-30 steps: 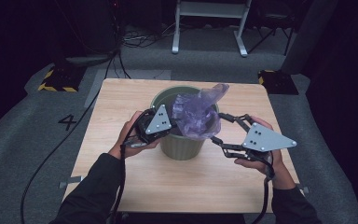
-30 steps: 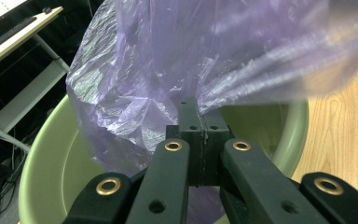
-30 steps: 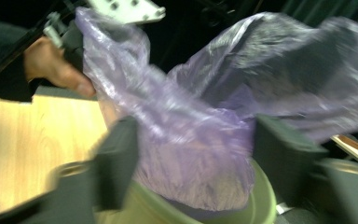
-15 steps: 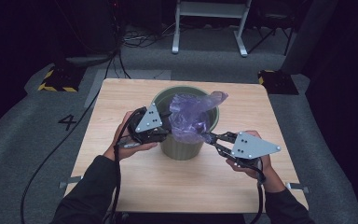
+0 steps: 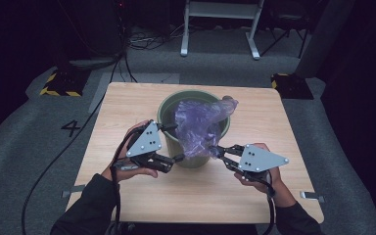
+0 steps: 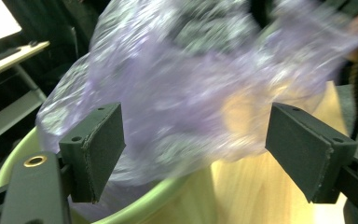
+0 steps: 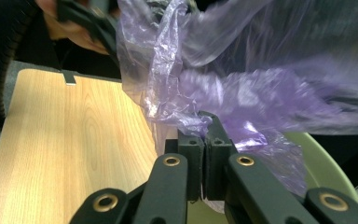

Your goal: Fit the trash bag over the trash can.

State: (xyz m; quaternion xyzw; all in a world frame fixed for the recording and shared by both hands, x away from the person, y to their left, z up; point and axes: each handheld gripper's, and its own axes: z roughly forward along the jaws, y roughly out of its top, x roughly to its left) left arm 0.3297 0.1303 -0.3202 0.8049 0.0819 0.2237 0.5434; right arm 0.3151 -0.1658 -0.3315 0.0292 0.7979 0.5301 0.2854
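A green bin (image 5: 172, 99) stands mid-table with a thin purple plastic bag (image 5: 199, 123) draped over its rim and hanging down its near side. My left gripper (image 5: 174, 142) is at the bin's left front, open; its jaws have just been opening, and the bag (image 6: 186, 88) lies beyond the pads without touching them. My right gripper (image 5: 215, 151) is at the bin's right front, shut on a bunched fold of the bag (image 7: 242, 93). In the right gripper view the right gripper (image 7: 204, 140) pinches the film just above the bin rim (image 7: 319, 161).
The wooden table (image 5: 127, 103) has bare room around the bin on every side. A white metal stand (image 5: 220, 27), cables and black-and-yellow floor blocks (image 5: 58, 83) sit on the grey floor beyond the table. In the right gripper view the other hand (image 7: 70, 28) shows at top left.
The left gripper let go of the bag, opened and drew back toward the bin's left front. The right gripper closed on the bag's near edge and sank a little.
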